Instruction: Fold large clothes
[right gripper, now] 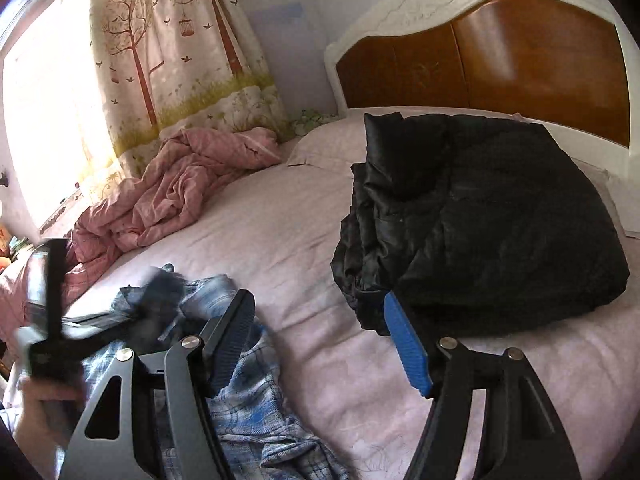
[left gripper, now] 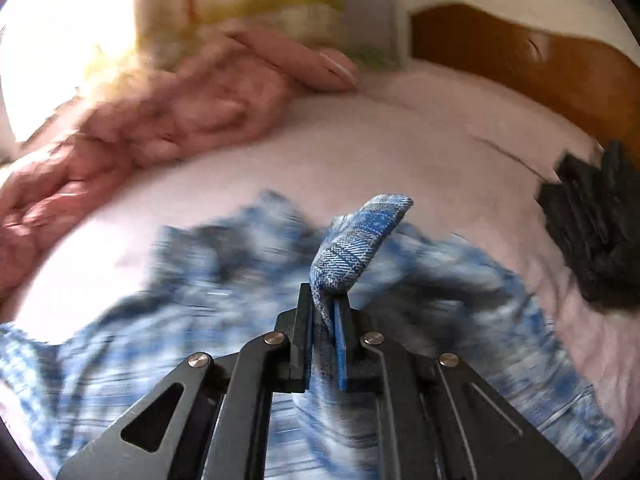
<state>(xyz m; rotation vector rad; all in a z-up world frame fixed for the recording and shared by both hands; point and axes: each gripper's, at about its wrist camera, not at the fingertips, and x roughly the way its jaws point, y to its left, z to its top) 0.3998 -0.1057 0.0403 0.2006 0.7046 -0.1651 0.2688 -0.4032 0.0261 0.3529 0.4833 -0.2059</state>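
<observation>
Black jacket [right gripper: 492, 216] beside plaid shirt [right gripper: 256, 412].

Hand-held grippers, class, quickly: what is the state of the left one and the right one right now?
Left hand-held gripper: shut on a fold of the blue plaid shirt.
Right hand-held gripper: open, holding nothing, above the bed sheet.

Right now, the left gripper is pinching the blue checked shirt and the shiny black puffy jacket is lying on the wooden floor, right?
Not quite. The left gripper does pinch the blue checked shirt, but the shiny black puffy jacket lies on the pale pink bed sheet, near the headboard, not on a floor. The right wrist view shows it.
</observation>
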